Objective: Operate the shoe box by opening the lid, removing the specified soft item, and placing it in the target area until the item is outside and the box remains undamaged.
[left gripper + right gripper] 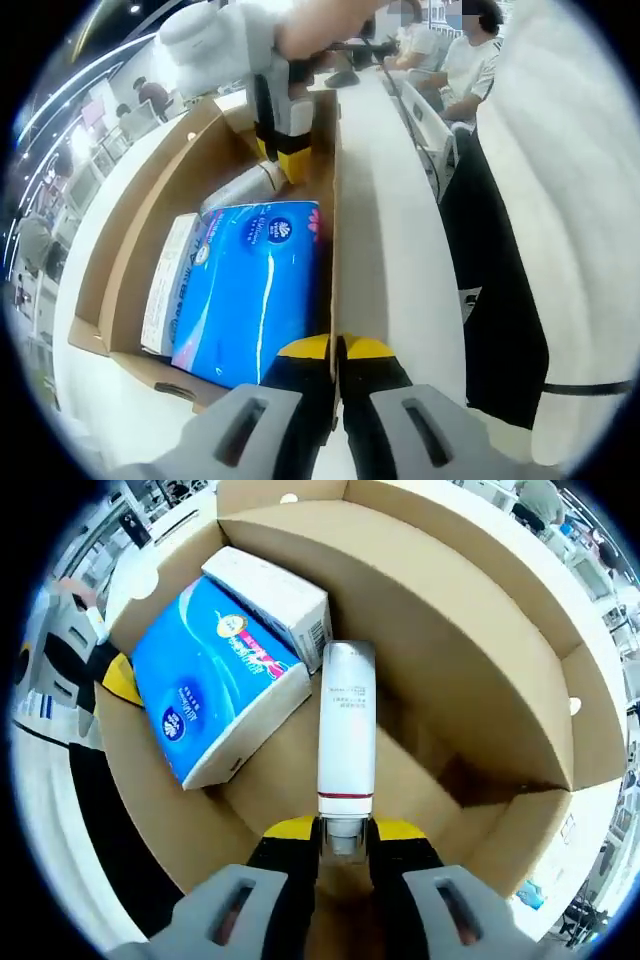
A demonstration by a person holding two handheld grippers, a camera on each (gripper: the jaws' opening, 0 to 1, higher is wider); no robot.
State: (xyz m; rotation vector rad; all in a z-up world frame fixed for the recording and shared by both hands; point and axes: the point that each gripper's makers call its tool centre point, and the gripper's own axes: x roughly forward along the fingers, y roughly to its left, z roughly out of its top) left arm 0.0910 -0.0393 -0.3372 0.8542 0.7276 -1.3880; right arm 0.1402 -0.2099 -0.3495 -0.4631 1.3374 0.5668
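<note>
I am seeing the shoe box (480, 630) already open on the white desk (390, 230). My left claw (335, 350) is pinching the box wall, its jaws closed on the cardboard edge. My right claw (343, 832) is gripping the cap end of a white tube (346, 725) inside. The blue tissue pack (215, 680), probably the soft item, is lying inside, so removing and placing are remaining.
</note>
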